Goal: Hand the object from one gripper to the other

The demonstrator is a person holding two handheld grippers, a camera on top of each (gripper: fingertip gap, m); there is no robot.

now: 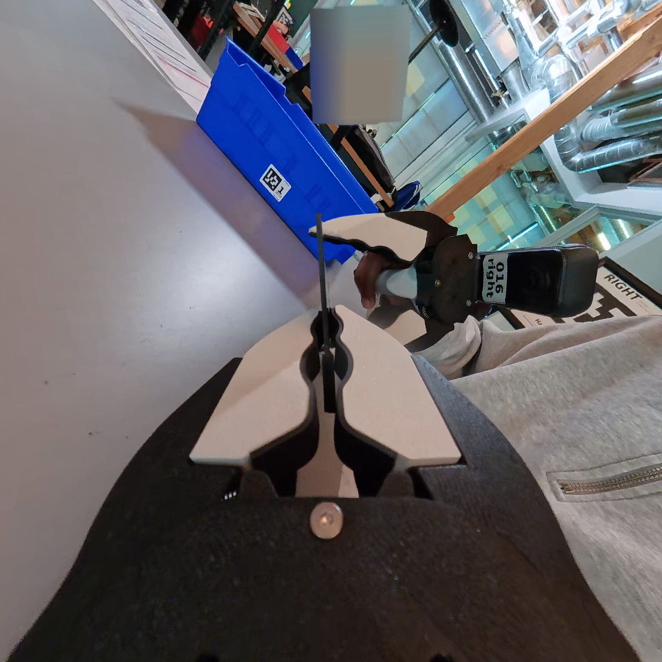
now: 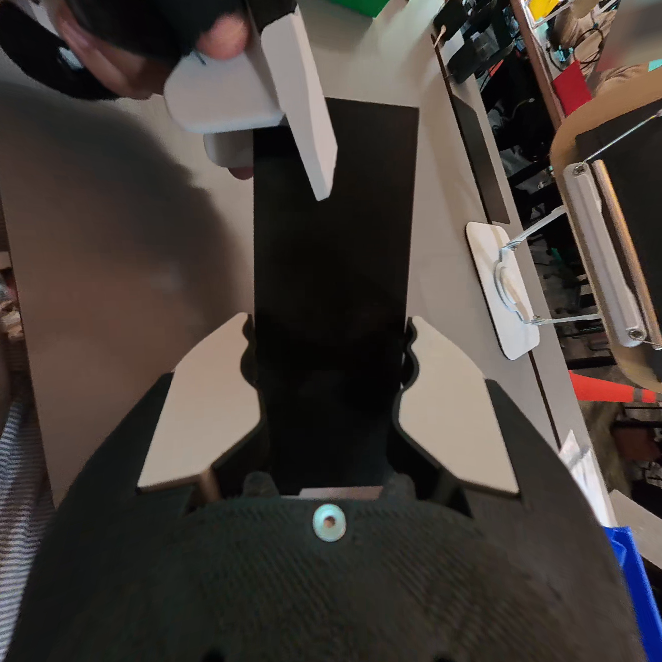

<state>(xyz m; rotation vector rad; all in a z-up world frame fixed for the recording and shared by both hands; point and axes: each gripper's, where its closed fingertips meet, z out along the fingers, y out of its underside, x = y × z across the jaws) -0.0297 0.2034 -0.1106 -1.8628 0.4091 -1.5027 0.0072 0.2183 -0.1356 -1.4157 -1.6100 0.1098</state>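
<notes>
The object is a thin black flat plate. In the left wrist view it shows edge-on (image 1: 324,272), and my left gripper (image 1: 326,315) is shut on its flat faces. My right gripper (image 1: 315,234), held by a hand, meets the plate's far end from the right. In the right wrist view the plate (image 2: 333,250) shows flat and broad. It runs between the fingertips of my right gripper (image 2: 329,322), which press on its two long edges. A white finger (image 2: 308,118) of the left gripper lies over the plate's far end; the other finger is mostly hidden behind the plate.
A blue bin (image 1: 279,150) with a square marker label stands on the grey table (image 1: 89,250) beyond the grippers; a corner of it also shows in the right wrist view (image 2: 637,591). A grey sleeve (image 1: 573,430) fills the right side. A white pad with a metal bracket (image 2: 501,286) lies at the table edge. The grippers' ends are close to 6 centimeters from one another.
</notes>
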